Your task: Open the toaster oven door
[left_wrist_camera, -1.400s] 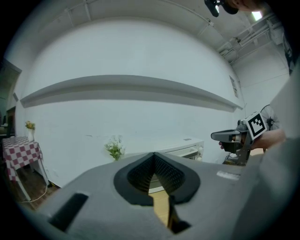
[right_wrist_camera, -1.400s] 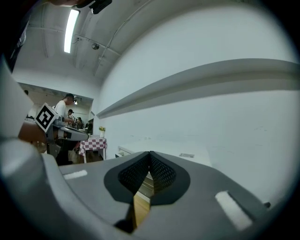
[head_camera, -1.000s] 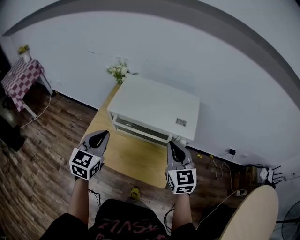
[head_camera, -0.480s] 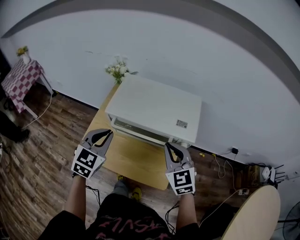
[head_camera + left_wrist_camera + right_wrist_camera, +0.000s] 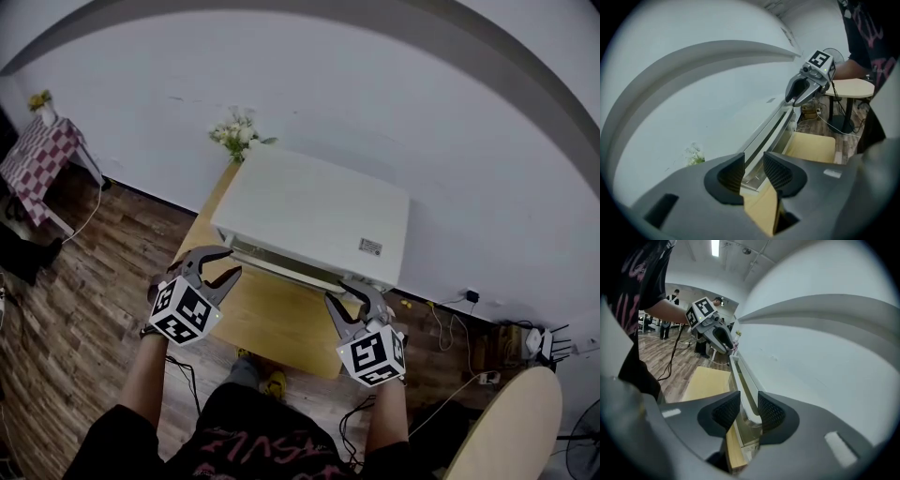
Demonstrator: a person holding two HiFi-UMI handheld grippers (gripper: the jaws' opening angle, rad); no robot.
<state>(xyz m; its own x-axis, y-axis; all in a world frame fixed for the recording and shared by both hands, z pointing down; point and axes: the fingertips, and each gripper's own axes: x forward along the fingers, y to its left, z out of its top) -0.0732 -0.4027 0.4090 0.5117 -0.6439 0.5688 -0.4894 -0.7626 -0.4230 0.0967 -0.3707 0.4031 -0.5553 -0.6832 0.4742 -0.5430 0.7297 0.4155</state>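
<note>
Plainly white toaster oven [image 5: 309, 211], door [image 5: 270, 253] closed; left tool [image 5: 232, 262] and right tool [image 5: 347, 294] at its handle [image 5: 286, 269] ends, jaws opening, gripping nothing.

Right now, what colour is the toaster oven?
The toaster oven is white; head view shows it best.

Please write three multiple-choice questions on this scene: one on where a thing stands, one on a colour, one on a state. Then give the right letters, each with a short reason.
1. Where are the flowers?
A) behind the toaster oven, by the wall
B) on top of the oven
C) in front of the oven

2. What colour is the toaster oven?
A) black
B) white
C) red

3. How is the oven door?
A) folded fully down
B) taken off
C) shut

Answers: 1 A, the head view shows them beyond the oven's far corner; 2 B, its top and sides are white; 3 C, the door stands upright against the front.
</note>
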